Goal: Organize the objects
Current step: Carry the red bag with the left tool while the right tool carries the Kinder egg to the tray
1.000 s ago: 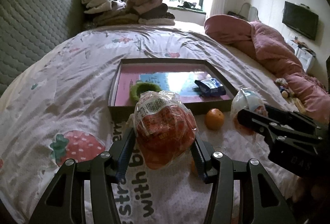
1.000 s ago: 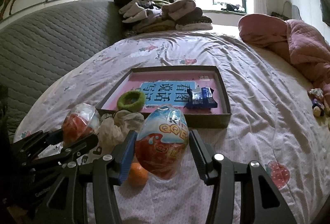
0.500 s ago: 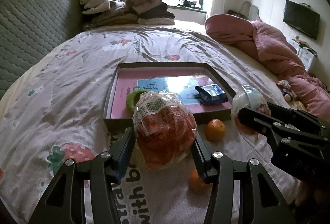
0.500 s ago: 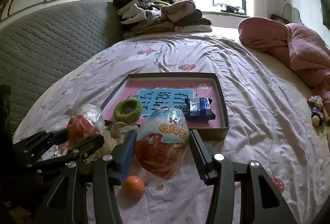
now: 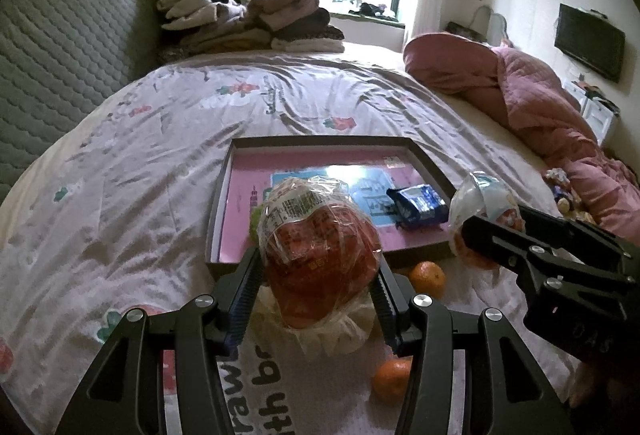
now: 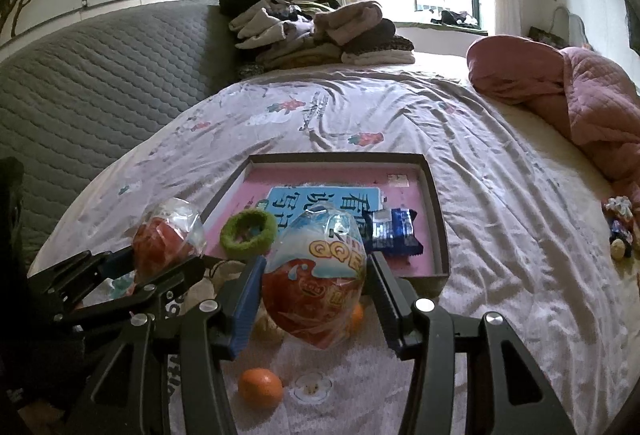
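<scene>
Your left tool (image 5: 318,281) grips a red wrapped snack bag (image 5: 316,255); your right tool (image 6: 314,293) grips an egg-shaped packet (image 6: 316,275). Both hang above the bed (image 5: 120,163), tray (image 6: 434,219) at 12 o'clock, two oranges (image 5: 427,278) below.

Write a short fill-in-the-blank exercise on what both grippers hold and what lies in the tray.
1. The left gripper is shut on an egg-shaped ____ wrapped in plastic.
2. The green ring lies inside the ____.
3. The blue packet lies to the ____ of the green ring.

Missing words: snack; tray; right
</scene>
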Available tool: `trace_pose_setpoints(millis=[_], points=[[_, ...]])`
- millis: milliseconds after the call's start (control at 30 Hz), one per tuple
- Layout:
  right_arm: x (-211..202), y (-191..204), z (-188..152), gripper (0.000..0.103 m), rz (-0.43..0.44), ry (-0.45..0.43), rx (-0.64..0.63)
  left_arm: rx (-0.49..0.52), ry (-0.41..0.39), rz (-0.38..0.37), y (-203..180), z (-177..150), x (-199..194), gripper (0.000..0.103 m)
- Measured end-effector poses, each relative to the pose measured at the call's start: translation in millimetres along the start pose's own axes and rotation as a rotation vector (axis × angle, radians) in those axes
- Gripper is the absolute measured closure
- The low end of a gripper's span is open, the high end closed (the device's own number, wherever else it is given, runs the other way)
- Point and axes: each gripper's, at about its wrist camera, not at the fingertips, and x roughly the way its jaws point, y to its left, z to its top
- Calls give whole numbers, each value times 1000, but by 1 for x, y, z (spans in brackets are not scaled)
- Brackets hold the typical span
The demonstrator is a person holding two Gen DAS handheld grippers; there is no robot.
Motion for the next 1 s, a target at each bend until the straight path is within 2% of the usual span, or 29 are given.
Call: trace_pose_setpoints(millis=[767, 1000], points=[[22, 12, 51, 51, 13, -46, -50, -9, -36, 56, 24, 53, 20, 49], [33, 12, 64, 51, 5, -61, -65, -13, -23, 51, 31, 73, 39, 49]])
